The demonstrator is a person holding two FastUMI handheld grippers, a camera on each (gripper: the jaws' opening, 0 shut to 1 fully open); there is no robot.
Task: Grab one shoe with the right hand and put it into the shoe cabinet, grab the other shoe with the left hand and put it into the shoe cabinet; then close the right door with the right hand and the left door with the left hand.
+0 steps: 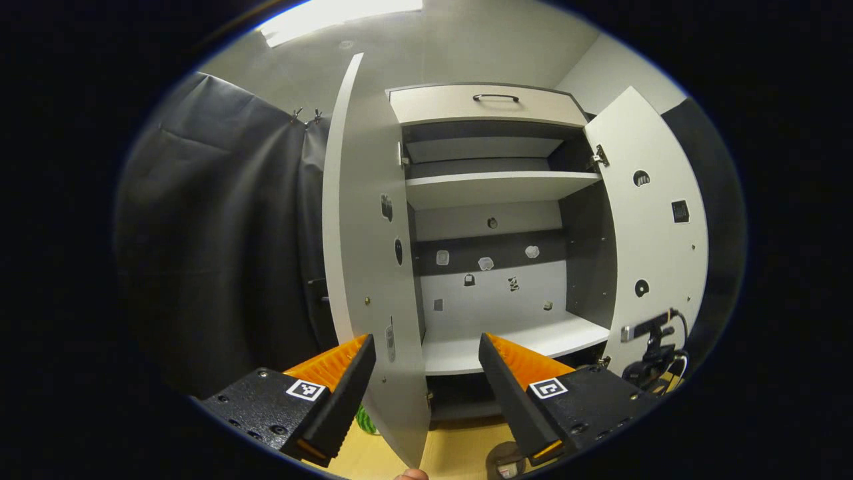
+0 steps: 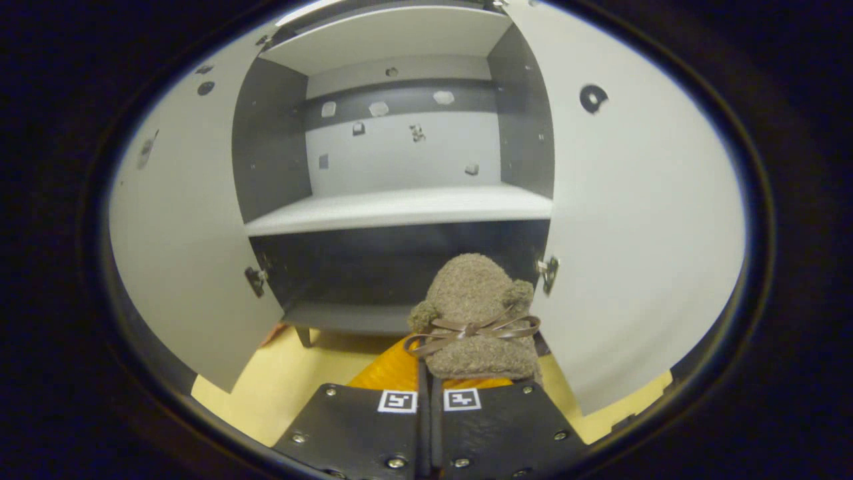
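Note:
In the right gripper view my right gripper (image 2: 426, 373) is shut on a brown fuzzy shoe (image 2: 476, 313) with a ribbon bow, held toe-forward just in front of the shoe cabinet's dark bottom compartment (image 2: 400, 267). The white middle shelf (image 2: 400, 207) lies above it. Both cabinet doors stand open: the left door (image 2: 180, 233) and the right door (image 2: 640, 233). In the left gripper view my left gripper (image 1: 426, 377) is open and holds nothing, farther back, facing the cabinet (image 1: 493, 267), with the left door's (image 1: 373, 267) edge between its fingers in the image. A brownish object (image 1: 503, 460), perhaps the other shoe, lies on the floor below.
The cabinet has a top drawer (image 1: 490, 103) with a handle and an upper shelf (image 1: 496, 187). A dark device with a cable (image 1: 653, 350) sits by the open right door (image 1: 650, 233). The floor (image 2: 300, 373) is light wood. A green thing (image 1: 363, 420) lies behind the left door.

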